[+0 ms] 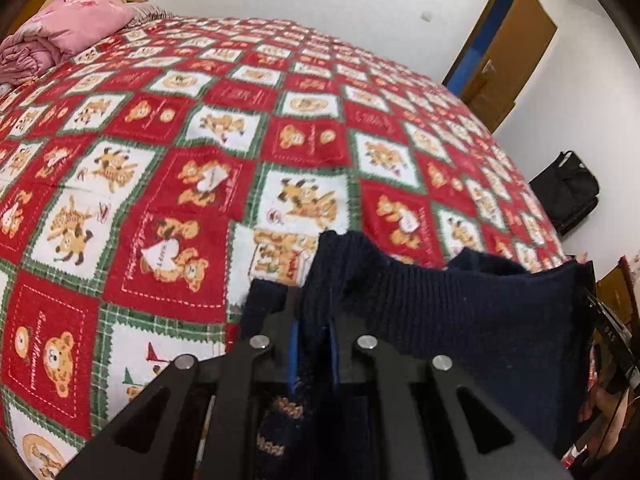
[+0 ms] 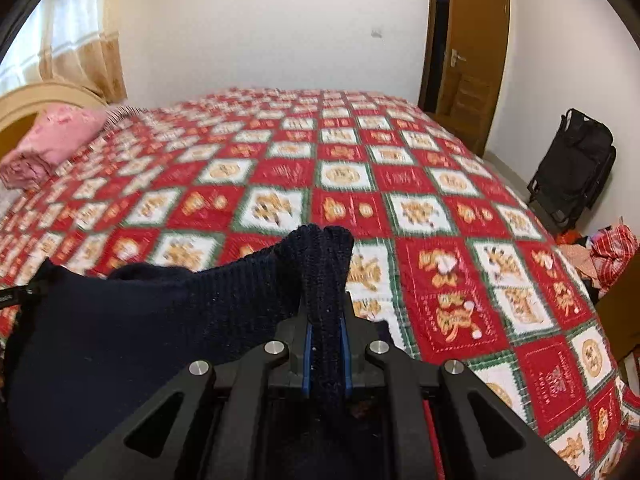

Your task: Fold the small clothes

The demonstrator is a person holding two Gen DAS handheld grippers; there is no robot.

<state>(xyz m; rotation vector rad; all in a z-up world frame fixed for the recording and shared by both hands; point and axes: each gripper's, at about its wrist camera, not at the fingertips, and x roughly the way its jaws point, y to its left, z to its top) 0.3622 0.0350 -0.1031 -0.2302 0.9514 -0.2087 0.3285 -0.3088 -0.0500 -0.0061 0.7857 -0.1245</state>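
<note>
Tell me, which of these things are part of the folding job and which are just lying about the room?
Part of the job:
navy knit garment
left gripper
right gripper
bedspread

Lying about:
pink pillow
black bag
clothes heap
door

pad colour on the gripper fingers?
Blue pads, clamped on the navy knit sweater; clearest in the right wrist view.

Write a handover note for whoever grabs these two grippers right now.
Left gripper: shut on one top corner of the sweater.
Right gripper: shut on the other top corner.
The navy sweater hangs stretched between them, above the near edge of the bed.
Done: sweater picked up by both corners. No fold shows yet.
Left: probably lay it flat on the bed, then fold it.
</note>
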